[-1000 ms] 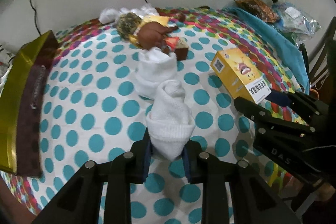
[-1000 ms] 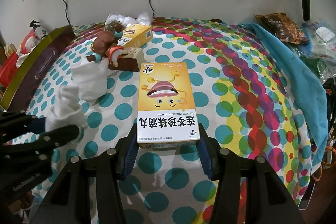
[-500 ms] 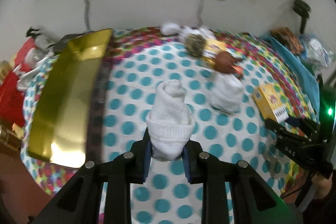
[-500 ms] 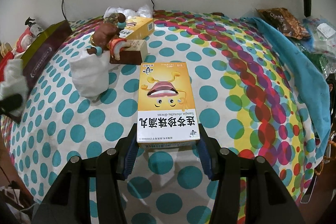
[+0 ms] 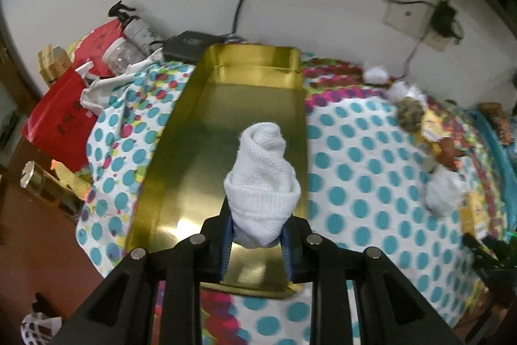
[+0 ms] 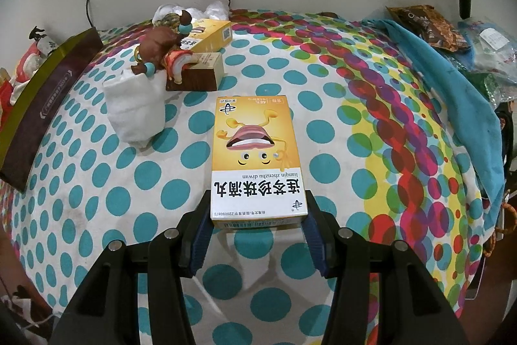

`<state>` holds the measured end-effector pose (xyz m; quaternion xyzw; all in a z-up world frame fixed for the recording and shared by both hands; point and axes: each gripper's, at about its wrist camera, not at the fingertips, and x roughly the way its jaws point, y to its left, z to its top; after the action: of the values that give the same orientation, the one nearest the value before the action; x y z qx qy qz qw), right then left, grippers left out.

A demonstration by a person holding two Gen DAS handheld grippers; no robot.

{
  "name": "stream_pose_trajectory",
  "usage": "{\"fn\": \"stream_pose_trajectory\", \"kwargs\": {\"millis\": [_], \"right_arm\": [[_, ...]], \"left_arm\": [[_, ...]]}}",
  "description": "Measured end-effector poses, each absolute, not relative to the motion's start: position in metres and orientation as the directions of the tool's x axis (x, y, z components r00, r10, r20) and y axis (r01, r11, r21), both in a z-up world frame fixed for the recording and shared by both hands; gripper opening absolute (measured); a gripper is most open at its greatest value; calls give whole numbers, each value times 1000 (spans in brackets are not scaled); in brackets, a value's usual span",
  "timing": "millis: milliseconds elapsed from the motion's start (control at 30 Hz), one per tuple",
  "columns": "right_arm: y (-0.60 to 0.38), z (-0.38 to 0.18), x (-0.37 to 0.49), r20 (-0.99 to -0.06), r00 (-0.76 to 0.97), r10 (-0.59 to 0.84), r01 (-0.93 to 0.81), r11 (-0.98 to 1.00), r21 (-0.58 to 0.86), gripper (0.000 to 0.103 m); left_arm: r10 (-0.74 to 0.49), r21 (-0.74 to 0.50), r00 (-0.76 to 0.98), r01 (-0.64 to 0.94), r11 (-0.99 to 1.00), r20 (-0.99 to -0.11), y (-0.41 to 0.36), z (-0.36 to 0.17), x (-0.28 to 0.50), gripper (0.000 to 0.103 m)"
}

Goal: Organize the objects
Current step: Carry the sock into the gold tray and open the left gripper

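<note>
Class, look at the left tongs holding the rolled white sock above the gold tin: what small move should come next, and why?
Probably lower and release. The left tongs grip the rolled white sock directly over the gold tin, whose floor looks bare.

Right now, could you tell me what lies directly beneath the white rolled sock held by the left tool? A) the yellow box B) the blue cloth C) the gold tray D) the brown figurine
C: in the left wrist view the sock, clamped in the left tool, hangs over the gold tray, with the tray's shiny floor showing all around it.
</note>
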<state>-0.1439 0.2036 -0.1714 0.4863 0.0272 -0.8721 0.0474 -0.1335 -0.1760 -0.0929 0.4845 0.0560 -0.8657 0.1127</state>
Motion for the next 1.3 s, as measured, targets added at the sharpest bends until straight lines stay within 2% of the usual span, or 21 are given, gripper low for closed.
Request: {"fn": "stream_pose_trajectory", "kwargs": {"millis": [300,500,667,833,1033,1200,1300], "right_arm": [[197,-168,-140,-854,-518,-44,109,-994,-14,49],[189,-163,-136,-854,-519,-33,109,-994,-28,49],[181,-161,-137,-854,-519,-31,114,-993,-33,49],[172,-157,-134,-851,-523,-40,124,-992,-30,49],[148,-139,-130,-831,-552,-67,181,-983,-40,49],[116,-116,-133,-801,-590,-102,229,-972,-45,48],[97,-108,-137,-794,-593,-137,264,-964,-31,48]], "left_arm": [[-133,33,-421,236,-971,-898,-202,-136,-162,26],[-121,25,-405,235,-972,-906,-208,-149,-165,32],[-136,40,-402,237,-971,-905,-206,-151,-165,41],[-109,14,-408,228,-974,-907,-205,-147,-160,42],[-131,26,-478,220,-975,-868,-201,-122,-133,42],[-98,-47,-531,253,-966,-842,-210,-103,-105,43],[-88,-79,-541,277,-958,-836,-214,-97,-89,49]]}}
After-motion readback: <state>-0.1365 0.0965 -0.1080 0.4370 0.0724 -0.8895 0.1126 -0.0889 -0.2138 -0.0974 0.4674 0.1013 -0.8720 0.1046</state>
